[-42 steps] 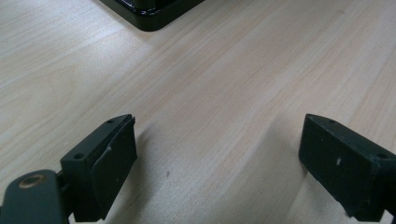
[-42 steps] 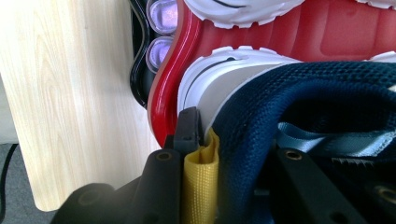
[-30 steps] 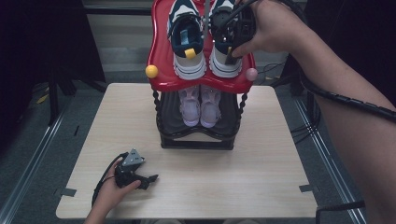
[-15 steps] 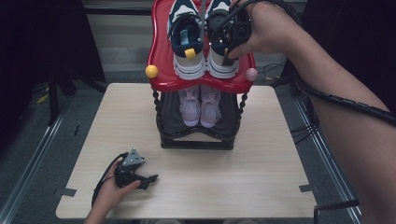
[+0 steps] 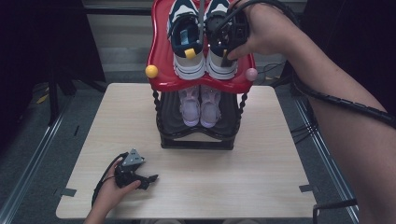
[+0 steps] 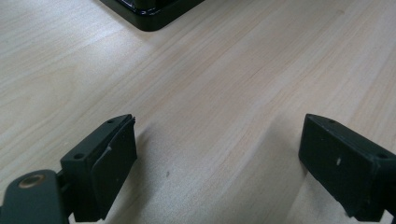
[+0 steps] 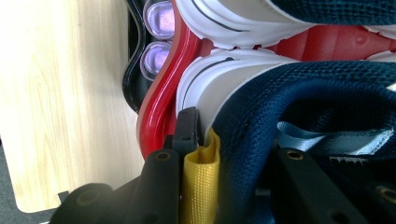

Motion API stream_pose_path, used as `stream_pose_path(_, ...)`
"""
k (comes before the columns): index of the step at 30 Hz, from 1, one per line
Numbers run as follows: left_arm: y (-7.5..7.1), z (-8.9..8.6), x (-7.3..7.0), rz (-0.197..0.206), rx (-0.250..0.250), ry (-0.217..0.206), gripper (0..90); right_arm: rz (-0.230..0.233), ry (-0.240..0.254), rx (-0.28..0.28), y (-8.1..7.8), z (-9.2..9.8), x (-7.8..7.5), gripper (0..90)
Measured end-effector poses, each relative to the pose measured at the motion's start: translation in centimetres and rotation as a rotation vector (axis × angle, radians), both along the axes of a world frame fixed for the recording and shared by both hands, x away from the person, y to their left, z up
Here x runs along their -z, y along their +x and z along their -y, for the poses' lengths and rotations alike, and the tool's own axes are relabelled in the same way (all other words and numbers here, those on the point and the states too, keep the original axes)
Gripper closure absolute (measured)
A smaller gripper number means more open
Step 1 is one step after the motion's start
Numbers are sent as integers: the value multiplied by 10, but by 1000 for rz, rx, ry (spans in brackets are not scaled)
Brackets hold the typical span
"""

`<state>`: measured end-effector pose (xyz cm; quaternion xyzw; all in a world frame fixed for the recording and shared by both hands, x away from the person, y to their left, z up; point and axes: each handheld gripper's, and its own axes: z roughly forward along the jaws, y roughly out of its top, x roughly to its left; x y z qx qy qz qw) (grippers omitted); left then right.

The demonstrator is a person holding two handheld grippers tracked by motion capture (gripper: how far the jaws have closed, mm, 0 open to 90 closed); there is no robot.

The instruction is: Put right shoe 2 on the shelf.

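Right gripper (image 5: 227, 43) clenched on sneaker (image 5: 220, 56) heel at twelve o'clock on red shelf (image 5: 161, 77).

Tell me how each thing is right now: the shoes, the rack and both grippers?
Right gripper: shut on the right navy shoe's heel.
Right navy shoe: on the red top shelf, gripped.
Left navy shoe: on the top shelf, untouched.
Pink shoes: side by side on the black lower shelf.
Left gripper: open, empty, by the table.

Gripper (image 7: 233, 154) clamped on navy shoe (image 7: 299, 98) heel, yellow tab (image 7: 201, 186) pinched.
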<state>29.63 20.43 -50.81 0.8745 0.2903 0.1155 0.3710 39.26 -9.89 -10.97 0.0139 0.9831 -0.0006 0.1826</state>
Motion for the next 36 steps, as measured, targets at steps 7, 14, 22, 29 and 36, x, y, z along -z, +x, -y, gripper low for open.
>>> stream_pose_path(7, 0, 0, 0, 0, 0, 0, 108, 8, 11, -4, 0, 2, 1, 695)
stream_pose_path(14, 0, 0, 0, 0, 0, 0, 108, 27, 32, 0, 0, 6, 1, 644)
stream_pose_path(22, 0, 0, 0, 2, 0, 3, 108, 36, 77, 16, -3, 9, -6, 550)
stream_pose_path(29, 0, 0, 0, 0, 0, 0, 108, 36, 114, 40, -6, 14, -8, 453)
stream_pose_path(36, 0, 0, 0, 2, -3, -1, 108, 32, 150, 67, -10, 21, -12, 377)
